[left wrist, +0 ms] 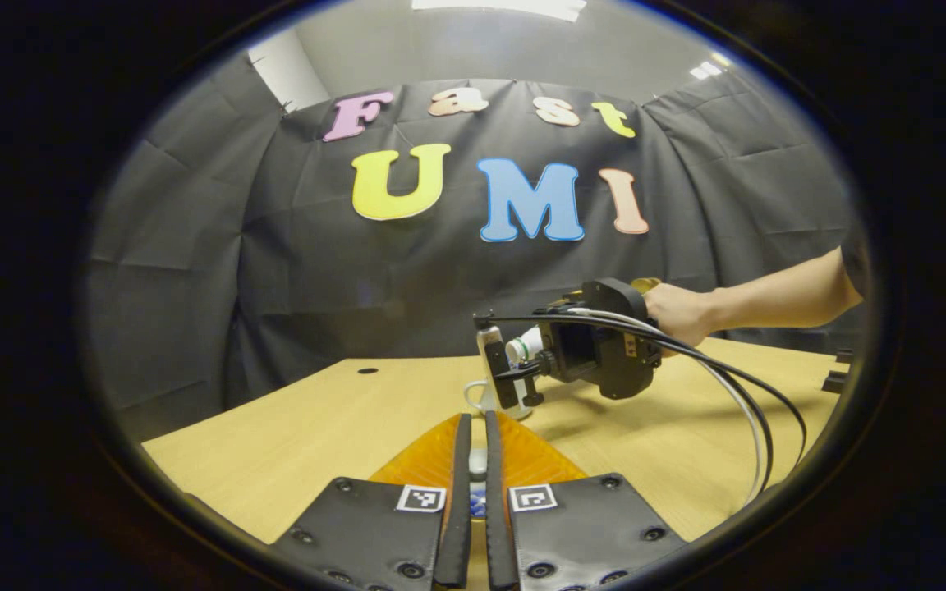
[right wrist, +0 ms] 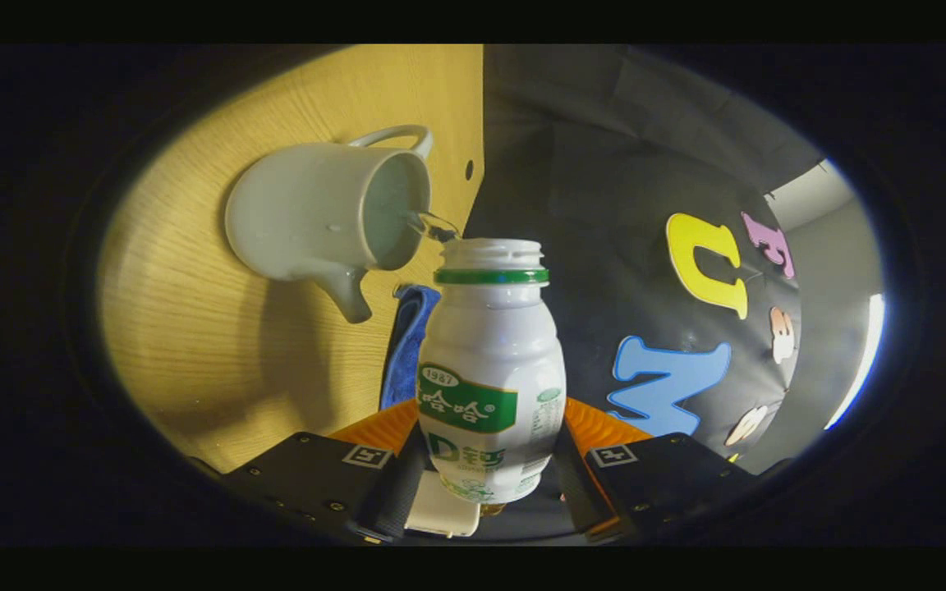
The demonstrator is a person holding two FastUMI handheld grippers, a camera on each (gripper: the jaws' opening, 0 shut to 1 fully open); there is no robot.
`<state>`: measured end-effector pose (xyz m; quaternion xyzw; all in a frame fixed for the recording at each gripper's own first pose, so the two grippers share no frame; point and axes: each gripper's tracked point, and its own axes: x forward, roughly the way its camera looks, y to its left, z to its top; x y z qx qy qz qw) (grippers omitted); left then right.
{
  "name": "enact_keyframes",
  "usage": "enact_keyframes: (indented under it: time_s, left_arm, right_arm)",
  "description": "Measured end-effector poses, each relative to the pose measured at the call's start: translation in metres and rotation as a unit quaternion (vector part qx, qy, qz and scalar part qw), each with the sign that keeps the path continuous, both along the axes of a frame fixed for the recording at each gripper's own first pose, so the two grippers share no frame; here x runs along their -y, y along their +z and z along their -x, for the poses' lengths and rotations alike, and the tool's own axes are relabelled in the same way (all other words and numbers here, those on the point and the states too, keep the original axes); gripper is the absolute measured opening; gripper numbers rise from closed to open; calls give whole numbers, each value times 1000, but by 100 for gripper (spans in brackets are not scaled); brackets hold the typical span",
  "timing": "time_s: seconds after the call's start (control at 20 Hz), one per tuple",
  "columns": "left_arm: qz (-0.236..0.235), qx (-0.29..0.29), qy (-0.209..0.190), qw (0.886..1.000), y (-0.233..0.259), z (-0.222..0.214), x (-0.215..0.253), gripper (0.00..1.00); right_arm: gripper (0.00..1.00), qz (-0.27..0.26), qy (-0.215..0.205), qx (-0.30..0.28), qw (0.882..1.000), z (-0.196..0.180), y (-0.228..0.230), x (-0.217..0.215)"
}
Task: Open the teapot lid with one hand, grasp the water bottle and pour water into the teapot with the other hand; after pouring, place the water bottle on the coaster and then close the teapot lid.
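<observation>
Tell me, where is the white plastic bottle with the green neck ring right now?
In the right gripper view the white plastic bottle is clamped in the right gripper, tipped so its mouth pours into the open white ceramic teapot.

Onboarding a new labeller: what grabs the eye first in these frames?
In the right gripper view, the white water bottle, clamped in the right hand-held gripper, is tipped at the open white teapot, water trickling in. In the left gripper view, the left hand-held gripper pinches something small and pale.

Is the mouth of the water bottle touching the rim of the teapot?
Apart. The right gripper view shows the water bottle mouth beside the teapot rim, with a gap bridged by a thin water stream.
</observation>
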<state>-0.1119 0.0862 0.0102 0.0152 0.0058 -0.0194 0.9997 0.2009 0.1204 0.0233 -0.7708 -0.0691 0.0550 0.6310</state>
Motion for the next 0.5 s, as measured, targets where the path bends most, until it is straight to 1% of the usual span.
enact_keyframes:
  time_s: [0.5]
  left_arm:
    - [-4,1,3,1000,0,1,-2,14]
  right_arm:
    - [72,30,12,30,999,1,14,-5]
